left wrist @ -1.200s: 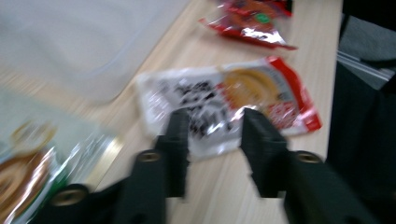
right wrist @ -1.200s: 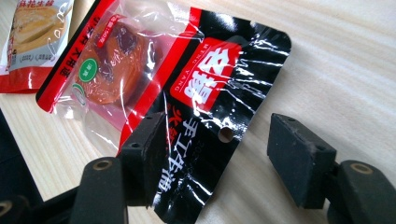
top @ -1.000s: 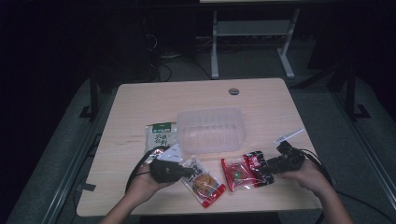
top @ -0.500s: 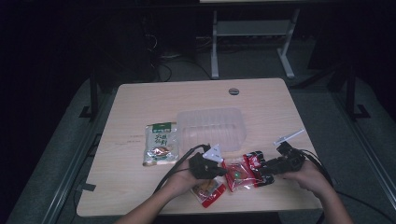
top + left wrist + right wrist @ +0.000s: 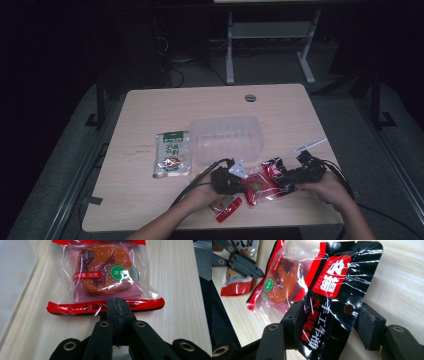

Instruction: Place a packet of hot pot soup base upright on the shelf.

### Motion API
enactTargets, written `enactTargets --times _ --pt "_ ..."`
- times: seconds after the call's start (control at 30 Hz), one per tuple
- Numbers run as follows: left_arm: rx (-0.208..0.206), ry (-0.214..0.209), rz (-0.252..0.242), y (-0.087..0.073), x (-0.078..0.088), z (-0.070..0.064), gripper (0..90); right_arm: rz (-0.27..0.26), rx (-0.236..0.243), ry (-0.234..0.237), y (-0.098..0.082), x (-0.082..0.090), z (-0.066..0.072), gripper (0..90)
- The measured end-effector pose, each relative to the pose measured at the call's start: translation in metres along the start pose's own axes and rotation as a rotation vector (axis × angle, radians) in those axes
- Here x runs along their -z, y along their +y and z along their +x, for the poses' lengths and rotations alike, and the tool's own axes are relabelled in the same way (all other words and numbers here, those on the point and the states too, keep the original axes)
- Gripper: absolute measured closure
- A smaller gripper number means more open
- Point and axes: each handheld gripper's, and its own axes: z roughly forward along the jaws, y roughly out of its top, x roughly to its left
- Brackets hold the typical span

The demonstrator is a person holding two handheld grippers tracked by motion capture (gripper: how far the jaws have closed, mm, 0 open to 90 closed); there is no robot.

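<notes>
**Snack packet between two grippers at the table's near edge**

The red-and-black snack packet (image 5: 262,182) lies low and right of centre in the high view, just below the clear plastic tray (image 5: 225,120). Its black printed end points toward the right gripper (image 5: 281,182) and its red sealed end toward the left gripper (image 5: 245,183).

In the right gripper view the black end stands tilted up off the wood between the two pads. The jaws have just been closing with the packet between them. They remain well apart, and I cannot tell whether the pads press its edges or merely flank them.

The left gripper (image 5: 117,303) is closed, its tip resting on the red seam at the bottom of its own view. It looks placed there to steady or pinch that end while the other end is taken, though no film is visible between the jaws.

A second red packet (image 5: 224,207) sits at the lower centre of the high view, partly covered by the left hand (image 5: 202,192). A green-labelled pouch (image 5: 171,154) lies left of the tray on the table (image 5: 150,110).

The high view is dim, so the packet's contact with the wood is unclear, and a thin white thing (image 5: 310,146) at right is too small to identify.
</notes>
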Motion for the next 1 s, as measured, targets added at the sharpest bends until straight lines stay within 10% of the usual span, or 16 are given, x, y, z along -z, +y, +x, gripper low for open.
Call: enactTargets --times 0.33,0.63,1.0 --pt "0.025 -0.015 -0.001 0.000 -0.005 0.002 89.9 -0.012 -0.038 0.033 -0.001 0.001 -0.010 54.9" --pt "0.034 -0.020 -0.008 -0.001 -0.005 0.003 90.0 -0.045 -0.071 0.011 0.000 0.007 -0.019 44.0" --pt "0.039 -0.021 -0.009 0.000 -0.005 0.005 90.0 -0.065 0.027 0.058 0.006 0.003 -0.008 60.4"
